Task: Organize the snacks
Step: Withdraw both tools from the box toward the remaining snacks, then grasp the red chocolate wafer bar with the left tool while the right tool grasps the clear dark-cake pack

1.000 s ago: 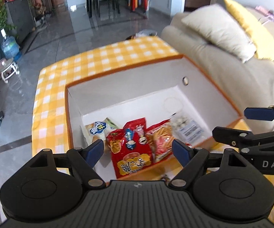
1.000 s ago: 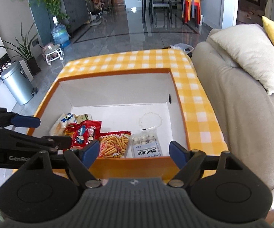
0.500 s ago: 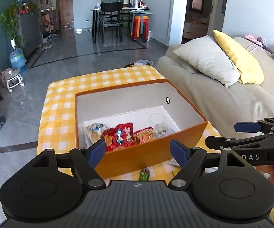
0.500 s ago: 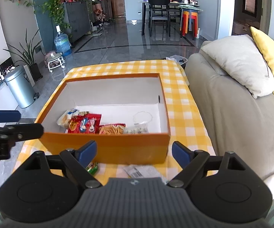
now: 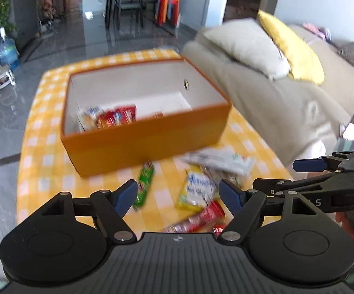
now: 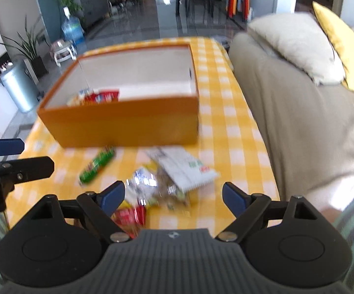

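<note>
My left gripper (image 5: 178, 194) has just narrowed slightly, nothing between its fingers. My right gripper (image 6: 173, 196) gapes empty above loose snack packets (image 6: 167, 178) beside the orange box (image 6: 128, 122)

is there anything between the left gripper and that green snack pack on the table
Nothing visible. The left gripper is open and empty, and the green snack pack lies alone on the tablecloth, in front of the orange box.
</note>
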`<state>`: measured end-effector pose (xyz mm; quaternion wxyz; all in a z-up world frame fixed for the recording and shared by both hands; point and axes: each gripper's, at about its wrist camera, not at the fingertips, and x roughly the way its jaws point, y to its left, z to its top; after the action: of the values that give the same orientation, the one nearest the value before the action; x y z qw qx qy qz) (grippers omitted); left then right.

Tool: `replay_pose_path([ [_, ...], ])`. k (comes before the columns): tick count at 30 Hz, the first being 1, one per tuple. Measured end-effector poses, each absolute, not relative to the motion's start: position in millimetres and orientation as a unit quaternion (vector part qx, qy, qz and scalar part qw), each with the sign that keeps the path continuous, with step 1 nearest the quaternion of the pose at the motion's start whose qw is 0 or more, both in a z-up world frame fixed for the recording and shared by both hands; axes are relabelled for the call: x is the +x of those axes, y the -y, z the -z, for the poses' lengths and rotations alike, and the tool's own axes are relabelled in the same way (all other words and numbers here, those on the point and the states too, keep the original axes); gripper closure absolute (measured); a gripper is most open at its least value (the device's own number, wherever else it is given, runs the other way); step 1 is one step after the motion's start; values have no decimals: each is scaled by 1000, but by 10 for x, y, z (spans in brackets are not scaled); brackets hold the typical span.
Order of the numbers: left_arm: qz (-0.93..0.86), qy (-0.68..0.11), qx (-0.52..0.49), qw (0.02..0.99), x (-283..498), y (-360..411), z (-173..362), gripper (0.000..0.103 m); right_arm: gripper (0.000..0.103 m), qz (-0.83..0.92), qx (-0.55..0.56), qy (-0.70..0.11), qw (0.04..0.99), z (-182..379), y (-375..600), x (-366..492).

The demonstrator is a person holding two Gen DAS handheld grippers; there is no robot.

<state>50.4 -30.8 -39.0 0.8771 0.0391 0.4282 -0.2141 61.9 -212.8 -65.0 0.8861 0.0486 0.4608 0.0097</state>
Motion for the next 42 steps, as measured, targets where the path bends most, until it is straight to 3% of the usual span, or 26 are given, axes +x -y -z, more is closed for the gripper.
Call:
replay_pose_path([
  [6,236,-471,49,848,431,411,653,18,20,13,97,-528,844,968,2291,507],
  [15,265,-505,117,813,529,532,1003,24,30,-12,103,-554,826,1178,2206,546],
  [21,276,-518,166,792,686,537,1211,28,42,-43,127,-574,808,1314,2077,667],
  [33,306,-513,216,773,737,613,1436,28,43,-48,186,-608,771,1571,1896,902],
  [35,315,-512,220,768,735,646,1451,28,47,-50,188,-608,770,1581,1885,914],
  [37,320,-512,218,767,740,673,1464,28,58,-54,193,-608,768,1581,1889,916],
  [42,315,-514,208,770,782,738,1513,29,58,-40,199,-613,764,1576,1970,897],
])
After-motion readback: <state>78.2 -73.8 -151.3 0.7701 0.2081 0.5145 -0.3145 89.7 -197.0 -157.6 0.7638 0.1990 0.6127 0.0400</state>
